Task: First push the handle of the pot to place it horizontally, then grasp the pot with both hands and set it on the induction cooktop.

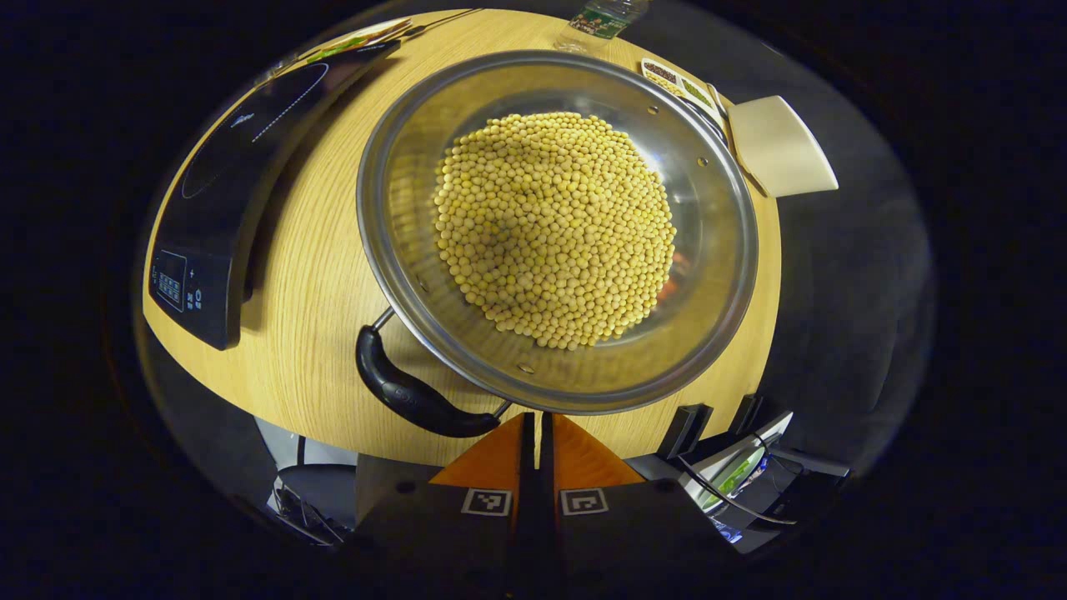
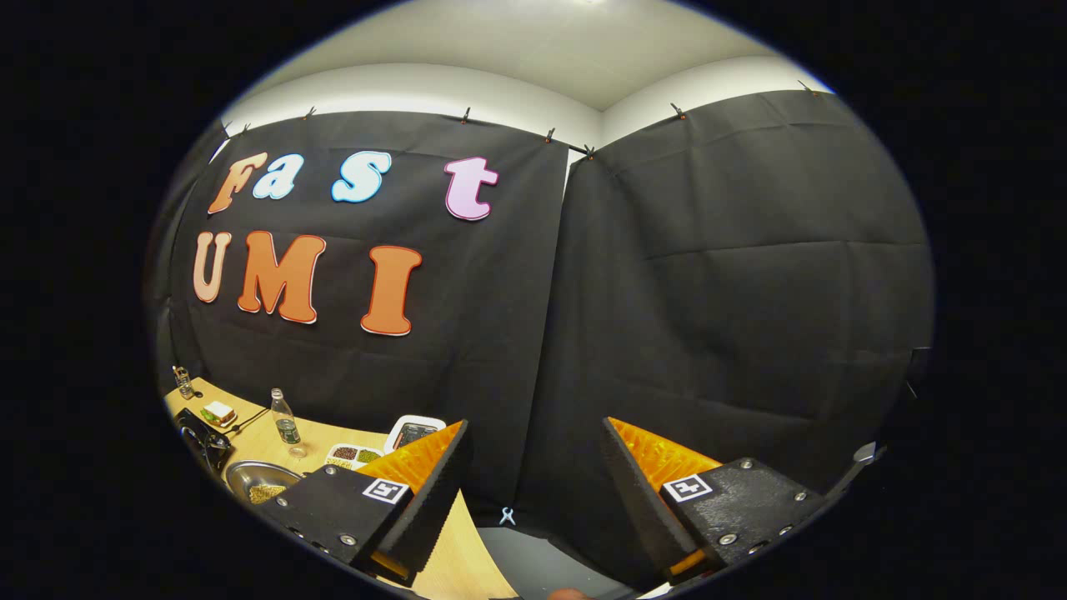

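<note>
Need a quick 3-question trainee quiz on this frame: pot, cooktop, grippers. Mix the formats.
1. True or false: the pot sits on the induction cooktop.
2. What fills the pot? A) water B) soybeans C) rice
3. Which gripper is open, left or right?

Key:
1. False; it rests on the wooden table beside the cooktop.
2. B, soybeans.
3. Right; the left gripper is shut, near the pot's black handle.

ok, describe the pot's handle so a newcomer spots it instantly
Start at the wooden table, then the big steel pot of yellow beans. The handle is the curved black grip by the rim, near the left gripper. It's the one glossy black bar on wire arms.
</note>
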`<state>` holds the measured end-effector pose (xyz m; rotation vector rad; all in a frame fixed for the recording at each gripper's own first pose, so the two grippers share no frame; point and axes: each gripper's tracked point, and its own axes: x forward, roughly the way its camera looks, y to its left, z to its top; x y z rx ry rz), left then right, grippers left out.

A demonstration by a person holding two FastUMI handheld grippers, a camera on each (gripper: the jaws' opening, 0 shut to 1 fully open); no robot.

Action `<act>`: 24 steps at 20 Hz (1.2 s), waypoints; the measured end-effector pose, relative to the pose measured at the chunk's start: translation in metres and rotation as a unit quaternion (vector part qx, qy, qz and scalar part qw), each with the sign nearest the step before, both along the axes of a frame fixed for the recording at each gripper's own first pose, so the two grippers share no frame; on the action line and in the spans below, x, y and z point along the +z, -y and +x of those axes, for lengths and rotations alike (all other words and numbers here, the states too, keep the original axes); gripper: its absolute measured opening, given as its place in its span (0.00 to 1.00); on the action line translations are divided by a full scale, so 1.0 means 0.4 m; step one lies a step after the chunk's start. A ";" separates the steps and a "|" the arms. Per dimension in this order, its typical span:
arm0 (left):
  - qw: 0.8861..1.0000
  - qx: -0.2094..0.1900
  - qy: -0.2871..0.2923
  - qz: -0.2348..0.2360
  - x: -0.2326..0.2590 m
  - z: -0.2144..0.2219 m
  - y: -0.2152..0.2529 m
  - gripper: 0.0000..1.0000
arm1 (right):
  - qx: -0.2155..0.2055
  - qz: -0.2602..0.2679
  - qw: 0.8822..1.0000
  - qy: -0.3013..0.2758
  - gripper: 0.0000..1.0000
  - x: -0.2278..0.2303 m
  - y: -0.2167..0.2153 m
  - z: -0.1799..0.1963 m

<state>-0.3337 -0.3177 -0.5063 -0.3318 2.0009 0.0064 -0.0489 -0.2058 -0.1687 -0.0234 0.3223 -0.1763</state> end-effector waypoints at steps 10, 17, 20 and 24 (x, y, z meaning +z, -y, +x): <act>0.999 -0.009 0.015 0.036 -0.042 0.064 -0.083 0.08 | 0.008 -0.011 1.000 -0.015 0.95 0.014 -0.085 -0.007; 0.997 -0.034 0.028 0.068 -0.051 0.096 -0.158 0.08 | -0.008 -0.007 1.000 -0.024 0.95 0.010 -0.102 -0.017; 0.995 -0.045 0.037 0.081 -0.056 0.129 -0.189 0.08 | -0.015 -0.005 0.999 -0.030 0.95 0.006 -0.107 -0.028; 0.990 -0.074 0.062 0.103 -0.066 0.176 -0.226 0.08 | -0.017 -0.007 0.999 -0.037 0.95 0.002 -0.122 -0.036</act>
